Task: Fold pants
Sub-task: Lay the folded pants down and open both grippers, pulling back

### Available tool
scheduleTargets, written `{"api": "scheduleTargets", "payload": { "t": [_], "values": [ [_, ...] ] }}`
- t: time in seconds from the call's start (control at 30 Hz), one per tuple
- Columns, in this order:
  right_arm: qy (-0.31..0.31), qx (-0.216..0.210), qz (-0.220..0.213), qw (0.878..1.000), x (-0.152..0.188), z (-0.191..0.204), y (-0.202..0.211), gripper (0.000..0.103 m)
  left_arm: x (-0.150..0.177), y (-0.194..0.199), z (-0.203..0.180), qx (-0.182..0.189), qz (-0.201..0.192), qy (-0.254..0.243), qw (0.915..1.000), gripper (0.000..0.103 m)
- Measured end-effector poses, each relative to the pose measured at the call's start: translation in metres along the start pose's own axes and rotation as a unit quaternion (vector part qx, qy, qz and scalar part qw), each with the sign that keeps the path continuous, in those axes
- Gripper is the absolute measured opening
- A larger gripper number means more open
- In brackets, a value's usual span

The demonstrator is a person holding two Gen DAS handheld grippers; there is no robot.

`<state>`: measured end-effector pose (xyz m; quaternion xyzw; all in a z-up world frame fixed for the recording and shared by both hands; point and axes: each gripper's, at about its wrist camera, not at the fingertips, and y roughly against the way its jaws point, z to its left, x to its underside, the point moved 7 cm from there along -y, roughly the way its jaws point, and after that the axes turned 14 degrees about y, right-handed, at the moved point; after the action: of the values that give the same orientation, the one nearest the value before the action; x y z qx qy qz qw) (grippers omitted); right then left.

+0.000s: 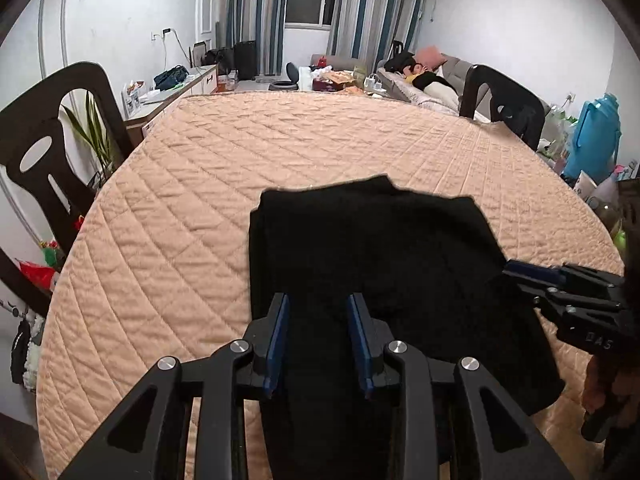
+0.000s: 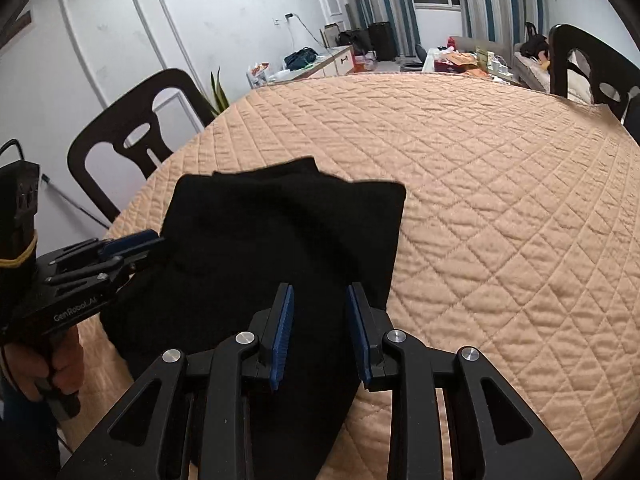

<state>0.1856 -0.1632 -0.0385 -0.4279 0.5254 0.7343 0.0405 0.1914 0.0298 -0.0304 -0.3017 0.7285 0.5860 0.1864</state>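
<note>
Black pants lie partly folded on the peach quilted table cover; they also show in the right wrist view. My left gripper is open, its blue pads spread over the near left part of the pants. It shows from the side in the right wrist view, at the pants' left edge. My right gripper is open over the near right part of the pants. It shows in the left wrist view at the pants' right edge. The near end of the pants hangs toward the table's front edge.
A dark chair stands at the table's left and another at the far right. A blue thermos jug and clutter sit to the right. A person lies on a sofa at the back. A plant stands by the left chair.
</note>
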Motion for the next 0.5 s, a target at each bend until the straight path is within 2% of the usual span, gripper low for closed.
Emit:
{"api": "scheduleTargets", "payload": {
  "t": [0.17, 0.37, 0.43, 0.5],
  "values": [
    [0.006, -0.003, -0.009, 1.000, 0.015, 0.012, 0.026, 0.028, 0.014, 0.023, 0.002, 0.004, -0.010, 0.002, 0.9999, 0.033],
    [0.043, -0.009, -0.014, 0.999, 0.046, 0.043, 0.052, 0.028, 0.049, 0.052, -0.004, 0.013, -0.032, -0.013, 0.9993, 0.035],
    [0.066, 0.001, -0.006, 0.998, 0.060, 0.052, 0.050, 0.028, 0.055, 0.056, -0.005, 0.008, -0.045, -0.019, 0.9988, 0.037],
    [0.085, 0.017, -0.016, 0.996, 0.064, 0.056, 0.053, 0.029, 0.056, 0.054, -0.007, 0.003, -0.051, -0.022, 0.9984, 0.037]
  ]
}}
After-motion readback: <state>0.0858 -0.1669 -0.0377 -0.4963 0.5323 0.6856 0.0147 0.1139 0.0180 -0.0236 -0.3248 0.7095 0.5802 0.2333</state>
